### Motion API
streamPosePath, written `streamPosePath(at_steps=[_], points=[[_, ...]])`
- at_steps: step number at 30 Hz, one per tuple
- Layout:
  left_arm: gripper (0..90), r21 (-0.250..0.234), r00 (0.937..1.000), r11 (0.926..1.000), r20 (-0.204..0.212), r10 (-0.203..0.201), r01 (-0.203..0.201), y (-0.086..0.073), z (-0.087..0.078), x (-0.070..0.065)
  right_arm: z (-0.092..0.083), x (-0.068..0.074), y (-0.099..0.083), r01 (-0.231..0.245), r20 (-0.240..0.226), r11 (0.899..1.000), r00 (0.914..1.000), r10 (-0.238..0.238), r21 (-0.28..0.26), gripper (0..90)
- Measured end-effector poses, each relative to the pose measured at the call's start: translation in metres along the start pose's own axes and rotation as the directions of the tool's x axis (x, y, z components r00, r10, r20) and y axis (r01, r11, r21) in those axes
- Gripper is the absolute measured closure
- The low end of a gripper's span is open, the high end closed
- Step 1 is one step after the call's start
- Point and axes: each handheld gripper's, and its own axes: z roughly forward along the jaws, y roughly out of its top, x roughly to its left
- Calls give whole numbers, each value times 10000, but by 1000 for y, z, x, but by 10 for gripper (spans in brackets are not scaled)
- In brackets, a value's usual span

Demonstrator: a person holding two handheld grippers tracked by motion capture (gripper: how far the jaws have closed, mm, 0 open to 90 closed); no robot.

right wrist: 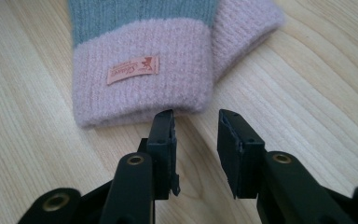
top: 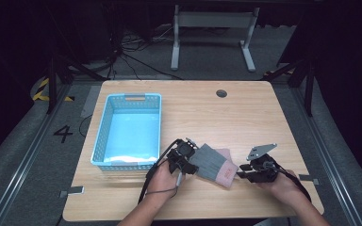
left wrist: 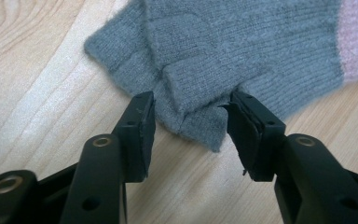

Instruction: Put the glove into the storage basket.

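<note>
A pair of grey knitted gloves (top: 210,162) with pink cuffs (top: 226,172) lies stacked on the wooden table (top: 226,117), near its front edge. My left gripper (top: 183,162) sits at the gloves' grey finger end, open. In the left gripper view its jaws straddle a grey knit tip (left wrist: 193,119) that lies between them. My right gripper (top: 247,172) is just off the pink cuff end, open. In the right gripper view the cuff (right wrist: 144,86) with its small orange label (right wrist: 133,70) lies right ahead of the gripper's fingertips (right wrist: 193,122), with bare wood between the jaws.
A light blue plastic basket (top: 104,127) stands on the table's left half, with something pale lying in it near its front wall. A round cable hole (top: 221,93) is in the tabletop at the back. Beyond the table, cables (top: 136,59) run across the floor by a white desk frame (top: 212,28).
</note>
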Motion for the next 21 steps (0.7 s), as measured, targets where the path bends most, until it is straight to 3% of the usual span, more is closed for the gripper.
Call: streamPosePath(at_steps=[5,15,21], points=[[553,93,9990,9994,-279,336,-333,0,2,-2,3,2,2,53,4,10000,10000,-53,-24,675],[511,120,9996,9996,-120,242,-241,2,6,0,6,4,2,76,-27,10000,10000,-76,-4,679],[496,122,9987,9986,-99,507,-506,2,6,-1,8,6,3,236,-7,9997,9997,-236,44,691]])
